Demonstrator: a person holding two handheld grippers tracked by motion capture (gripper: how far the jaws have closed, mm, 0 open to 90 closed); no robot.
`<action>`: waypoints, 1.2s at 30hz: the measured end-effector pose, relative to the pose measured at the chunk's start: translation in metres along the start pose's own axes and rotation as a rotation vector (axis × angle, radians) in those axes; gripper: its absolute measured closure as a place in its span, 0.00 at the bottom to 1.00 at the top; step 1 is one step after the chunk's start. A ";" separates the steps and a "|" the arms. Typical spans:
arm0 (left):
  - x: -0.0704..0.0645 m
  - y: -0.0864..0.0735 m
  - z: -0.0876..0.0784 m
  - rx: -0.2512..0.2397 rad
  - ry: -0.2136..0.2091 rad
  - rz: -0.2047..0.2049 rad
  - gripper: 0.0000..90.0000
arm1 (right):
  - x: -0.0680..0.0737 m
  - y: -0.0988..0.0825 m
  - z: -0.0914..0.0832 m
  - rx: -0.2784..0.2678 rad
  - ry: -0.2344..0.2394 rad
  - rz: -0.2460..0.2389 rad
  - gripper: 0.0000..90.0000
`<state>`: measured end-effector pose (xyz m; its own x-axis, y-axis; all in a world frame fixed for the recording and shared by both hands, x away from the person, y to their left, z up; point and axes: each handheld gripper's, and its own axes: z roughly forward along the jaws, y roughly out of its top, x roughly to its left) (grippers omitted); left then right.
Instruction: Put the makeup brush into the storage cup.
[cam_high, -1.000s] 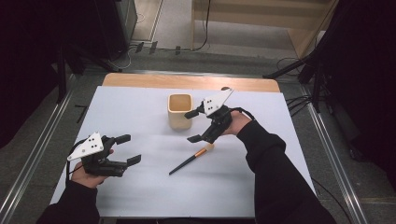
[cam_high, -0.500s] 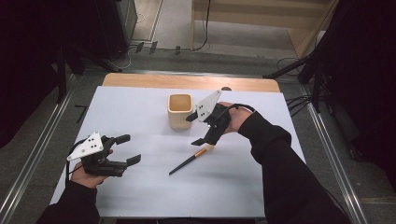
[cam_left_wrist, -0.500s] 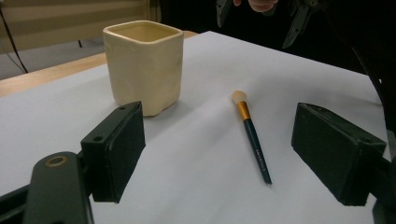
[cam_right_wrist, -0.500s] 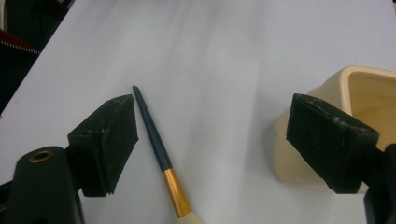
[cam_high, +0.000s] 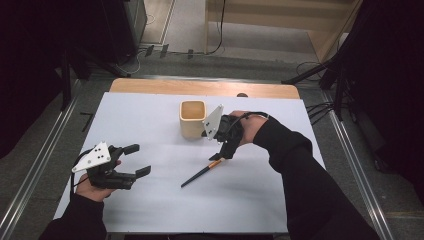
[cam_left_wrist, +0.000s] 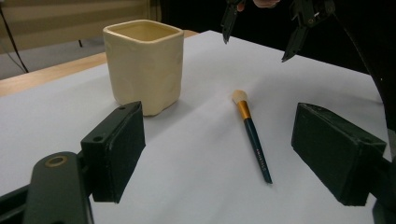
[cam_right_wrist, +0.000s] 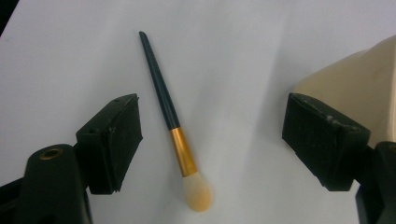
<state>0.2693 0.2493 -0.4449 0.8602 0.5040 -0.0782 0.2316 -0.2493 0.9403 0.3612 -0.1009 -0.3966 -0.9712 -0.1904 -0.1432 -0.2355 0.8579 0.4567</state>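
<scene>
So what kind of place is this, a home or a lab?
Probably a lab or recording studio rather than a home: a white-covered table stands alone between dark curtains, metal floor rails run beside it, and cables trail over the bare floor.

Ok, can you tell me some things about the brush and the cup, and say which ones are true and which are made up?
1. The brush lies flat on the white table. True.
2. The brush stands inside the cup. False: it lies on the table beside the cup.
3. The right hand-held gripper squeezes the brush. False: its jaws are apart above the brush, touching nothing.
4. The left hand-held gripper is open and holds nothing. True.
5. The cup lies tipped on its side. False: it stands upright.
</scene>
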 end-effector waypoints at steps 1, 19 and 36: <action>0.000 0.000 0.000 0.001 0.000 -0.001 0.20 | 0.001 0.001 0.000 0.015 0.002 0.000 0.23; 0.000 0.000 0.000 0.007 0.003 -0.001 0.20 | 0.004 0.004 0.013 0.216 0.051 -0.069 0.24; 0.000 0.000 0.000 0.010 0.003 -0.001 0.20 | 0.008 0.004 0.027 0.302 0.066 -0.097 0.28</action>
<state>0.2691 0.2492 -0.4453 0.8585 0.5069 -0.0779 0.2369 -0.2571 0.9369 0.3540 -0.0860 -0.4198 -0.9472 -0.3008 -0.1113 -0.3158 0.9351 0.1610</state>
